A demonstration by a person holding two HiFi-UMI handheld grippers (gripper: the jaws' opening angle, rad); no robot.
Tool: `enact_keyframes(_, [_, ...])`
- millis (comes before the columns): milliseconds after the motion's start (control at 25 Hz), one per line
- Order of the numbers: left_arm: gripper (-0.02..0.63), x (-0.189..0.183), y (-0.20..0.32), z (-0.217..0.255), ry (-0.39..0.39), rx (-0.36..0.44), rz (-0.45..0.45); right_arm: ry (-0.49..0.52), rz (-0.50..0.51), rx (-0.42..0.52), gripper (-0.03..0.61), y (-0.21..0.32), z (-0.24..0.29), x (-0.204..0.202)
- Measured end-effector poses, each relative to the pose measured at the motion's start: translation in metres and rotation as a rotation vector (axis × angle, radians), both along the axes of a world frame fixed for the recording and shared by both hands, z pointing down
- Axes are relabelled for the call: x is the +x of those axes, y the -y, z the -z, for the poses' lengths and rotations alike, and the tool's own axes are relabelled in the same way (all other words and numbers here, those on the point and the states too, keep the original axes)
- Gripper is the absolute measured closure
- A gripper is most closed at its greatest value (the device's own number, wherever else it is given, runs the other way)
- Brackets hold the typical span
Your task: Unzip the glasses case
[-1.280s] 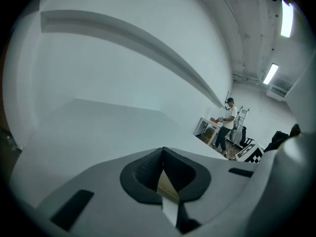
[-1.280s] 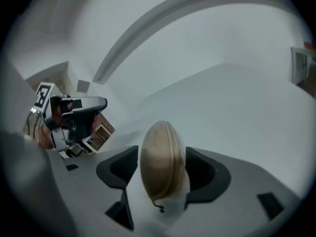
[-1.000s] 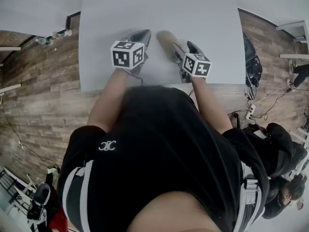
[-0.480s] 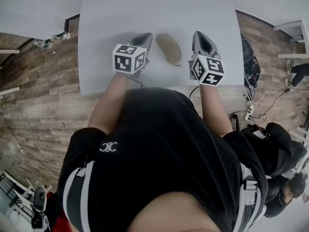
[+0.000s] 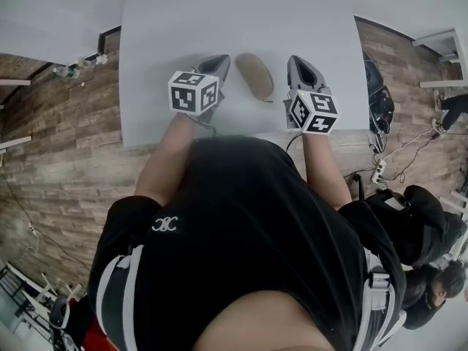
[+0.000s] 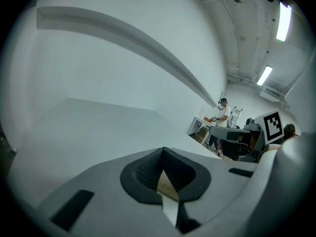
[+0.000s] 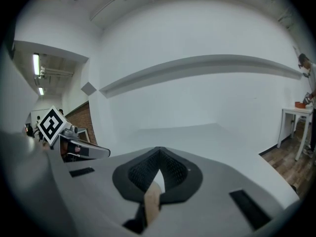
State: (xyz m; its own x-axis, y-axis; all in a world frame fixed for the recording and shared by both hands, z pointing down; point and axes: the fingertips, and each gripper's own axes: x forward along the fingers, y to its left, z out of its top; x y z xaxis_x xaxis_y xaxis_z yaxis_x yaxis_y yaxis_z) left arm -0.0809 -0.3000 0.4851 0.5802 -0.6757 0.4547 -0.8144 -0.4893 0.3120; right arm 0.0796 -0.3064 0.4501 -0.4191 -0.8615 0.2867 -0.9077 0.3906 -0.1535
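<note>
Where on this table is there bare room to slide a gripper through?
Whole far half of the table beyond the glasses case is bare. Crowded at the near edge: left gripper and right gripper flank the case.

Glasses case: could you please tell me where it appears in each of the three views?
Head view: the glasses case lies upper centre on the white table, between the left gripper and the right gripper.
Left gripper view: not in it.
Right gripper view: not in it.
Shared landmark: the white table, seen in all three views.
</note>
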Motion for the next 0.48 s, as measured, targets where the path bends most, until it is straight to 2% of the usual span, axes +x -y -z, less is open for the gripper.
enact_keyframes(480, [0.611, 0.003, -0.009, -0.013, 0.014, -0.05, -0.023, -0.008, 0.03, -0.038, 0.566, -0.006, -0.013, -0.008])
